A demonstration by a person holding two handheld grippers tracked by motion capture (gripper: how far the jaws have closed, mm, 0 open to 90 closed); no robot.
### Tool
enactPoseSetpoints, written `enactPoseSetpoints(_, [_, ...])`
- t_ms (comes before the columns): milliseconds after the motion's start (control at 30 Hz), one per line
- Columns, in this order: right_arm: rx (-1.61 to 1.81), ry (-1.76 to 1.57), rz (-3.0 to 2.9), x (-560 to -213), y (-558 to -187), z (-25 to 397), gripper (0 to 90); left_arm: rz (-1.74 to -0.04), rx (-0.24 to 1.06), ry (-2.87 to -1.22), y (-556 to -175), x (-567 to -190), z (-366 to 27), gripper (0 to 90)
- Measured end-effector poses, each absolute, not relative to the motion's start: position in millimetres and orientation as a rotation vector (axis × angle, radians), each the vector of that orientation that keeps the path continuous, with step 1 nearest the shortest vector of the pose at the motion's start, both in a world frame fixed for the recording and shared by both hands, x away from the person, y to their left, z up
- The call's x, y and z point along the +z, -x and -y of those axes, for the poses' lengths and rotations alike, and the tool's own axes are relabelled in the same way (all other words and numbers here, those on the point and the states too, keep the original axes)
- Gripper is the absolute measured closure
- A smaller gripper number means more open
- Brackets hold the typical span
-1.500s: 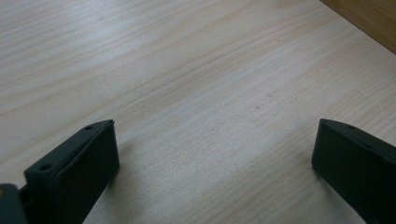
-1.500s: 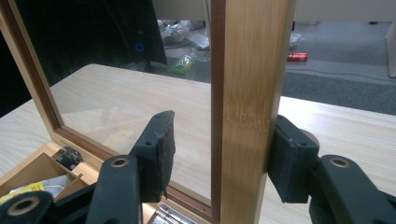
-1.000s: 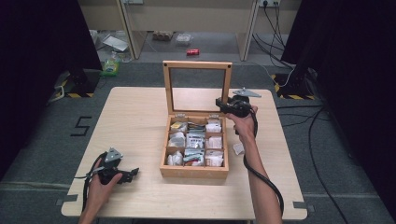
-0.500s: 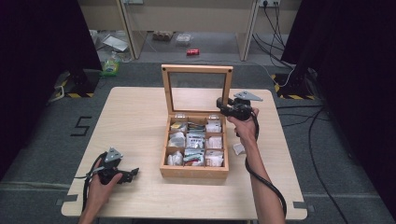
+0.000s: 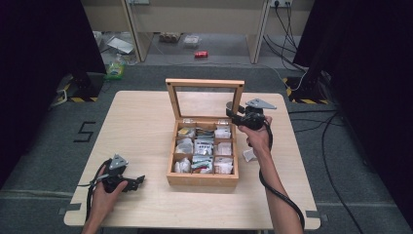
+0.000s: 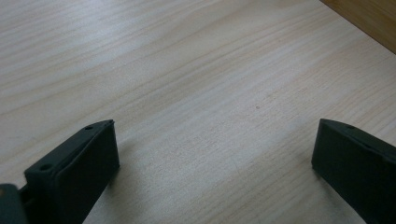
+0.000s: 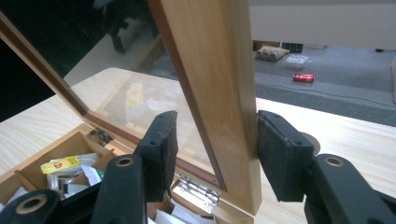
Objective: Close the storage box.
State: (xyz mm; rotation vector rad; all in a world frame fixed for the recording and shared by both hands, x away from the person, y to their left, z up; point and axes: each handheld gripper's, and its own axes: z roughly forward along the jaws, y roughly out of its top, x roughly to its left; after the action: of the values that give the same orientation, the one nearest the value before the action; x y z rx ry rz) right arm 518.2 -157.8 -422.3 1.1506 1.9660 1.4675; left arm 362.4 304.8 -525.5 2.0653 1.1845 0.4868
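Looked like a lab or recording studio: black curtains (image 5: 44, 63) to both sides, hazard-striped stand feet (image 5: 73, 97) on grey carpet (image 5: 341, 161), cables (image 5: 285, 19) trailing to wall sockets, one bare wooden table (image 5: 141, 126) set in the middle.

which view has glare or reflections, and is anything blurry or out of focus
Right gripper view: the glass pane of the lid mirrors a yellow packet, and the right gripper astride the lid's frame looks soft up close. Left gripper view: even light, faint shadows beside the left gripper on the table. High view: sharp in the middle, dark at both sides.
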Motion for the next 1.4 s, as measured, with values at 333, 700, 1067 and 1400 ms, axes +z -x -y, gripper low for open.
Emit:
enactPoseSetpoints(333, [1.456, -1.167, -1.962, -419.3, -507.3, 159.2, 50.2, -1.185, 0.487, -2.065, -362.4, -525.4, -304.7, 0.0])
enactPoseSetpoints(700, [1.497, -1.227, -1.935, -414.3, -497.6, 164.6, 55.8, -1.185, 0.487, -2.065, -362.4, -525.4, -304.7, 0.0])
enactPoseSetpoints(1067, [1.467, -1.203, -1.938, -412.2, -491.5, 163.1, 56.6, -1.185, 0.487, -2.065, -362.4, -525.4, -304.7, 0.0])
enactPoseSetpoints(1400, [1.454, -1.183, -1.958, -409.9, -484.6, 164.1, 56.4, -1.185, 0.487, -2.065, -362.4, -525.4, -304.7, 0.0])
